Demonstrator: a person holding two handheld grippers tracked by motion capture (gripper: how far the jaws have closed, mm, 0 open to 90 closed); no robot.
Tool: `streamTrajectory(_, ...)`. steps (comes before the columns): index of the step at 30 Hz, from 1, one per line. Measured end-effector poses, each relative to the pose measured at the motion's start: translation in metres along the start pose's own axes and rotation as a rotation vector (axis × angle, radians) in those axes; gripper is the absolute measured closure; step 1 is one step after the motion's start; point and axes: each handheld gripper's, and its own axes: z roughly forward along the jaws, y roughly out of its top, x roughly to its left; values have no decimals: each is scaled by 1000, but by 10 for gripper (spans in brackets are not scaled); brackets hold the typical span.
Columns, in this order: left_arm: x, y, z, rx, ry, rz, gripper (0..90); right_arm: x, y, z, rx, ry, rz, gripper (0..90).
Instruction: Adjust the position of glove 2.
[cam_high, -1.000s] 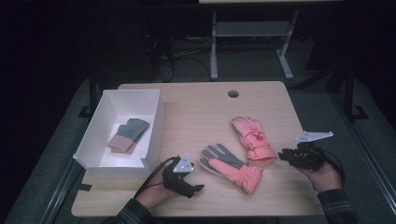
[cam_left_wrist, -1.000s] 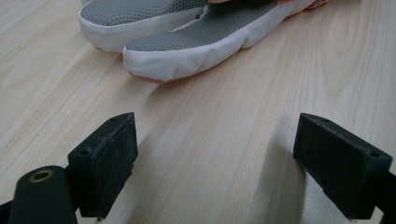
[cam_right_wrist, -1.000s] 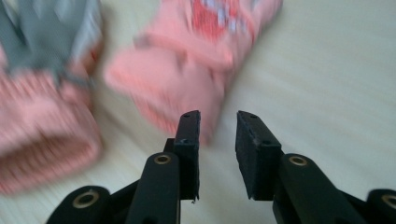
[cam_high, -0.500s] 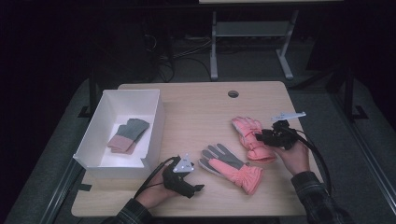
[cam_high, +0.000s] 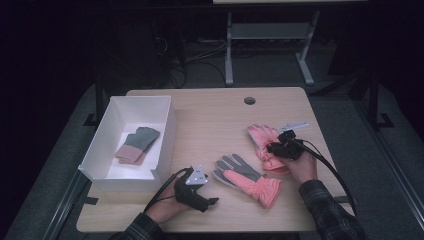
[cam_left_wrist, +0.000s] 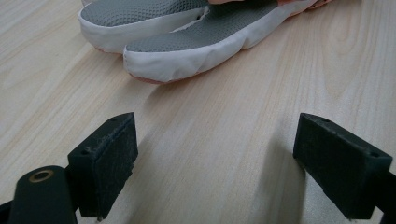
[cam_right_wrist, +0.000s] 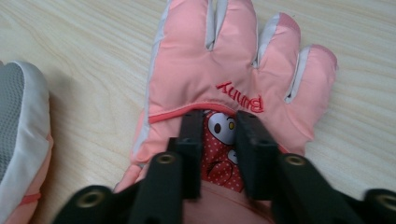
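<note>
The bench (cam_high: 210, 115) is pale wood with a smooth matt finish and fine visible grain. The pink glove (cam_right_wrist: 224, 79) is smooth, slightly shiny cloth with stitched red lettering and a dotted red patch. The other glove (cam_left_wrist: 187, 42) has a rough, grey, knitted-looking palm edged in white cloth. The black pads of the left tool (cam_left_wrist: 233, 172) look like matt, faintly grainy plastic. The white box (cam_high: 165, 135) looks like smooth matt card.

Ahead of your left gripper (cam_high: 200, 186), bare tabletop (cam_left_wrist: 224, 130) lies open up to the grey-palmed glove (cam_high: 246, 179). The white box (cam_high: 165, 145) walls off its left. Beyond your right gripper (cam_high: 278, 148), the table stays free.
</note>
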Motion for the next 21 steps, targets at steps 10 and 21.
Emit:
streamTrajectory(10, 0, 0, 0, 0, 0, 0, 131, -8, 3, -14, -33, 42, -56, 888)
streamTrajectory(21, 0, 0, 0, 4, -1, 0, 131, -16, 13, -60, -118, 89, -80, 888)
